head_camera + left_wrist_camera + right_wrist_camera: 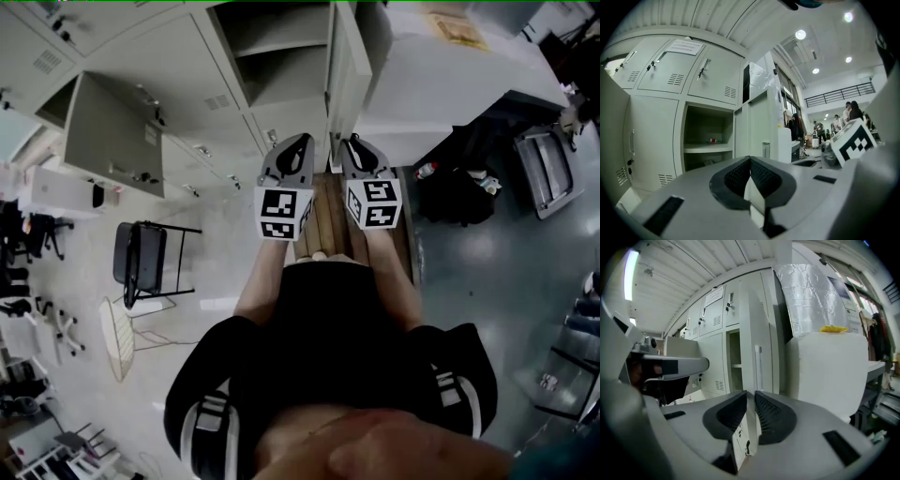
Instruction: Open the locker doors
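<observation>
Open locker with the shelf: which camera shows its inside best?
The left gripper view. The open locker faces that camera, so its shelf and a small red thing on it show. The head view looks steeply down on it; the right gripper view catches only a narrow slice.

Head view looks steeply down; both gripper views face lockers (708,79) level, close, sharing them.

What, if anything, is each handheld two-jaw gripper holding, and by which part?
Nothing is held. The left gripper is shut on nothing; the right gripper has its jaws slightly apart, with only pale grey metal lockers visible beyond them.
</observation>
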The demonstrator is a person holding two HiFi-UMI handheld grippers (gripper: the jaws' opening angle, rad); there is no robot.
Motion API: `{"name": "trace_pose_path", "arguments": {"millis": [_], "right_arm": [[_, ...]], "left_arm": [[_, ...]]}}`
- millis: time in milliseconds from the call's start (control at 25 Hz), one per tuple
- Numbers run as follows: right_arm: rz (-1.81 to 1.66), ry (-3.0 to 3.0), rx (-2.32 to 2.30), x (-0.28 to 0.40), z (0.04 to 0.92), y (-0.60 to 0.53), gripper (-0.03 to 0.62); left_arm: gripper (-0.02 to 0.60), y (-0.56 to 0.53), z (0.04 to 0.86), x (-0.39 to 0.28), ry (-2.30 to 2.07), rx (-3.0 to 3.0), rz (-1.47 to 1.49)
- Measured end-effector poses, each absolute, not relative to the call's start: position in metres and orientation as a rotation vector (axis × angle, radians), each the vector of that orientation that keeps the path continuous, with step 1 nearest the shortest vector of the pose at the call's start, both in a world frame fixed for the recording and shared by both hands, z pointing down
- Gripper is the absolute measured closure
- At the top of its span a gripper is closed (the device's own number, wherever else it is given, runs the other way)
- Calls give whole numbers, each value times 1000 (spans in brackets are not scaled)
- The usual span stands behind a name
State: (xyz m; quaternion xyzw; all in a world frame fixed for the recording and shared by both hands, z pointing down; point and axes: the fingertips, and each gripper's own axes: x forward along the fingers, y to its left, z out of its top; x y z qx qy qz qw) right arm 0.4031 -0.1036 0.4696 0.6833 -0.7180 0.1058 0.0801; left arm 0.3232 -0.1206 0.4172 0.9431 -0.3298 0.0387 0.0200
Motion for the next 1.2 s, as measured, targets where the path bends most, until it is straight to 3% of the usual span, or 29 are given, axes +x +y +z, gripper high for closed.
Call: {"name": "trace_pose_path", "arguments": {"millis": [360, 600, 1200], "right_arm": [[120, -1975, 2103, 414, 444, -85, 566], [-58, -2137, 1999, 368, 401, -87, 569], [-88, -2429, 1833, 297, 320, -159, 569]], "left_arm": [[571, -120, 405, 332, -994, 2927, 69], [571, -128, 382, 311, -1076, 2923, -16], [571, -171, 296, 228, -1255, 2945, -154]]}}
